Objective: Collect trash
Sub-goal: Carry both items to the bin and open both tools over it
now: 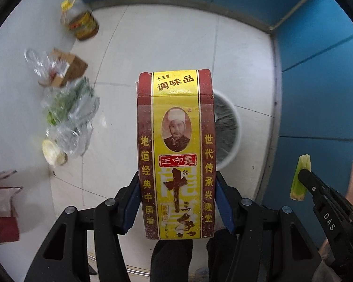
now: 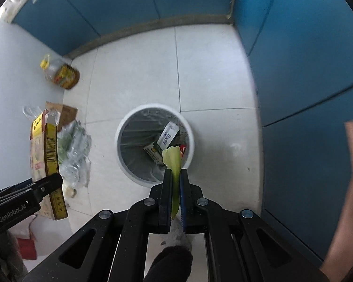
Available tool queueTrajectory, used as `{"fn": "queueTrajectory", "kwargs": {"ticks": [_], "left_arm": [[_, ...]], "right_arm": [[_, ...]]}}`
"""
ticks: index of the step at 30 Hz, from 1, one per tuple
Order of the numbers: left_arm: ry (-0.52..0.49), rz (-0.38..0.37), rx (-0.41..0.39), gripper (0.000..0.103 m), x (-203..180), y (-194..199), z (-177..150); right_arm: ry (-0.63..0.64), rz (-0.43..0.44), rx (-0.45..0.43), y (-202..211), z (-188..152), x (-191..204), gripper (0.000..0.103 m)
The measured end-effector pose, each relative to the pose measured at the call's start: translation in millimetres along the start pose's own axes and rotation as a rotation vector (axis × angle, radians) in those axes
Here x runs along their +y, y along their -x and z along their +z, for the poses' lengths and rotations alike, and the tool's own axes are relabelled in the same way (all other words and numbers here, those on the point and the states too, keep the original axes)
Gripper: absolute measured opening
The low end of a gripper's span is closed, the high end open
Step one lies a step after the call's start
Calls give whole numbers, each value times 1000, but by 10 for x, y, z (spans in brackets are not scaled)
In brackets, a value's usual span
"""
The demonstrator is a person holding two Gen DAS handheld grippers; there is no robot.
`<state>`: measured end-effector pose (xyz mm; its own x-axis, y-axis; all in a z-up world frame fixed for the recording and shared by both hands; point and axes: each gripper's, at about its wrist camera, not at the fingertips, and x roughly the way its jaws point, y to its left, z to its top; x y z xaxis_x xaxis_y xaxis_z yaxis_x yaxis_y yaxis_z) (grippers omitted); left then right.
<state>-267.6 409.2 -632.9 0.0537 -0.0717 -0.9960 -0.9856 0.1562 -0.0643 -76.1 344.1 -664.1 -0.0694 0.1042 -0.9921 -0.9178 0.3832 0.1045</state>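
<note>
Nearest to us, our left gripper (image 1: 177, 202) is clamped on a red and yellow seasoning box (image 1: 176, 155), held upright above the floor. Our right gripper (image 2: 176, 188) is pressed together on a pale green vegetable scrap (image 2: 174, 162), and it hangs over the near edge of the white bin (image 2: 129, 174).

Just beyond, the bin stands on the tiled floor (image 2: 211, 82) with a dark liner, and a few cartons (image 2: 168, 137) already lie inside it, so we judge part of the collecting done. The two pieces we hold look next to go in; the scrap is closest to the opening, the box a little off to the left.

Farther left, litter is left on the floor: a crumpled clear plastic bag with greens (image 2: 75, 150), a brown cardboard box (image 2: 66, 115), and farther back an oil bottle (image 2: 61, 74) near the blue cabinets (image 2: 129, 4). We reckon the task is somewhere mid-way.
</note>
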Motion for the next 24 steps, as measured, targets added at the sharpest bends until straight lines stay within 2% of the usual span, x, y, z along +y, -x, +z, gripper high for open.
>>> {"fn": "queueTrajectory", "kwargs": {"ticks": [4,7,12,15,17,19,20,21,22,23,24], "left_arm": [[60,-58,50,54,215,-534,138],[121,-153,102,54,330,-888,236],[172,-248,158,55,387,-1221,321],[191,-259,168,56,408,-1313,342],[195,-242,173,61,414,-1333,344],[193,-231,165,88,400,-1294,335],[193,-218,163,94,396,-1288,333],[190,-202,159,99,402,-1276,332],[184,-180,146,99,403,-1247,334],[180,-170,137,99,410,-1221,335],[176,-160,128,99,419,-1193,333]], "right_arm": [[14,24,28,-568,88,99,6],[24,47,51,-950,152,164,5],[25,90,95,-1437,215,221,6],[40,118,136,-1632,241,251,8],[46,128,148,-1739,252,256,11],[54,118,152,-1794,251,255,21],[47,125,154,-1796,253,250,26],[42,128,156,-1792,250,243,37],[41,127,156,-1781,253,239,47],[43,124,153,-1769,246,238,51],[45,118,154,-1768,248,233,63]]}}
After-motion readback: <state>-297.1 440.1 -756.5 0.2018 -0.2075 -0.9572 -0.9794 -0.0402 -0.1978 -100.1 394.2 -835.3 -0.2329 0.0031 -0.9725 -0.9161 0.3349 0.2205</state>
